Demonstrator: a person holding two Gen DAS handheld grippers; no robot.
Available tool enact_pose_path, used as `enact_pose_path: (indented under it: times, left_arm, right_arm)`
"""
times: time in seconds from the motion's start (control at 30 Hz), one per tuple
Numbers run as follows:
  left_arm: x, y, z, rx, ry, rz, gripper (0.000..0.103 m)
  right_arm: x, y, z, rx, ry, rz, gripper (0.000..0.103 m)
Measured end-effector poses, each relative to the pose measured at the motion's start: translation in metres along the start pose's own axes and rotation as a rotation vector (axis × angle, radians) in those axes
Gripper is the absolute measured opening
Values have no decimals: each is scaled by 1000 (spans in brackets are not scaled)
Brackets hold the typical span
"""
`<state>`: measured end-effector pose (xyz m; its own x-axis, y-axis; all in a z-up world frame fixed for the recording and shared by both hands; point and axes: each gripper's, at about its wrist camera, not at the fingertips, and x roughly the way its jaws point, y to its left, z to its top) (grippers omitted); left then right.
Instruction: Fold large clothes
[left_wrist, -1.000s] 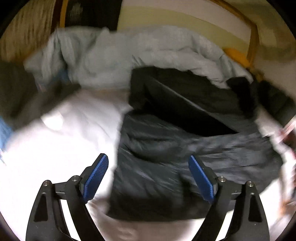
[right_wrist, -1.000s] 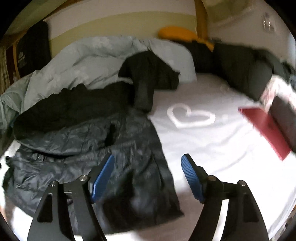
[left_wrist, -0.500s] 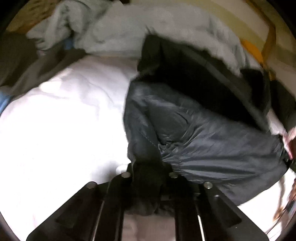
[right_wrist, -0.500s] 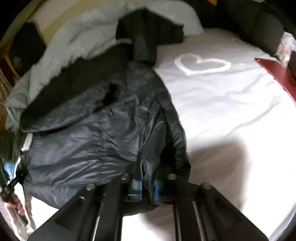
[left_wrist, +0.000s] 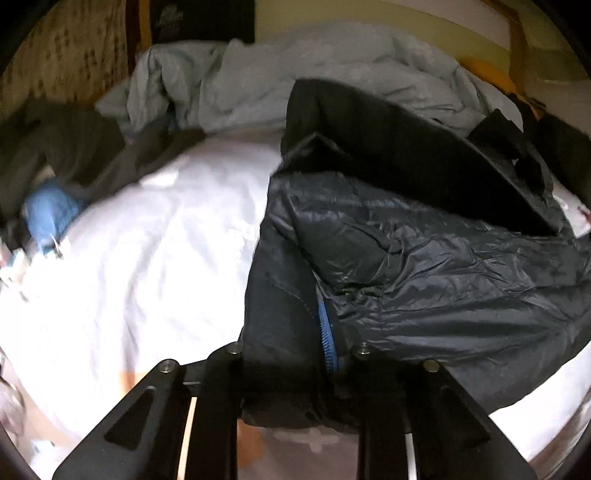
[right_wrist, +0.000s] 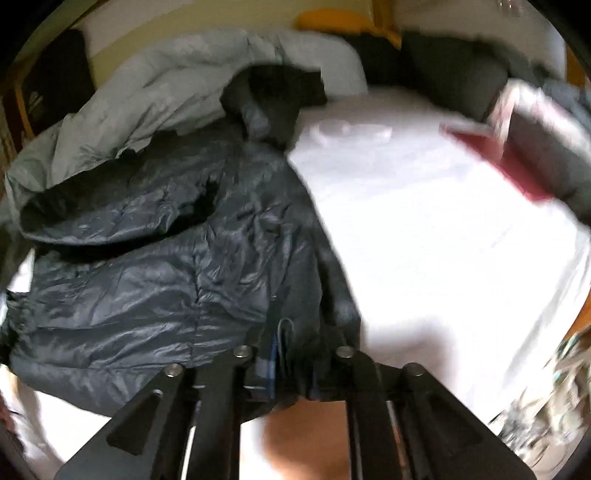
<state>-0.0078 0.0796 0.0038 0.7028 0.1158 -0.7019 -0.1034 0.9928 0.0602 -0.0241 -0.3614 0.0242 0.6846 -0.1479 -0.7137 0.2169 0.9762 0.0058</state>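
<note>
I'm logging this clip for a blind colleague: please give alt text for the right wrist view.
The right gripper is shut on the hem of a dark puffer jacket that lies spread to the left on a white bed. A pale grey duvet is bunched behind the jacket, and a red flat item lies at the far right, blurred.

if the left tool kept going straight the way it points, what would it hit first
The left tool is already shut on the dark puffer jacket, so it would plough into the jacket's own bulk first; farther on, probably the grey duvet.
</note>
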Motion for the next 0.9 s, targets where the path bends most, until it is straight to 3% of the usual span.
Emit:
enact_pose_path:
  times: [0.07,0.17,0.3,0.4,0.43,0.47,0.5,0.57,0.63,0.73,0.9]
  left_arm:
    - [-17,-4,4,17,-83,-13,35]
    - [-45,-13,10,41,-180,-37,42]
    - [-71,-32,24,106,-250,-81,42]
    - [-86,-51,32,172,-292,-140,48]
    - [-88,-59,34,199,-290,-182,51]
    - [-86,-67,36,222,-280,-217,52]
    - [-82,-78,37,255,-258,-261,52]
    - [-65,-102,38,309,-187,-327,53]
    - [-44,-117,38,305,-125,-321,53]
    - [-16,-127,36,272,-72,-281,53]
    - [19,-117,17,246,-45,-172,53]
  right_arm:
    - [-13,6,0,-38,-78,-62,33]
    - [-29,19,9,-87,-156,-57,33]
    - [-53,46,22,-158,-209,73,33]
    - [-65,72,26,-223,-171,246,34]
    - [-67,83,27,-234,-146,310,36]
    - [-68,91,26,-250,-132,347,44]
    - [-68,99,26,-269,-129,366,54]
    - [-65,112,23,-295,-167,346,56]
    - [-53,121,21,-300,-157,310,56]
    - [-20,130,12,-304,-62,332,56]
    - [23,127,-14,-373,15,181,56]
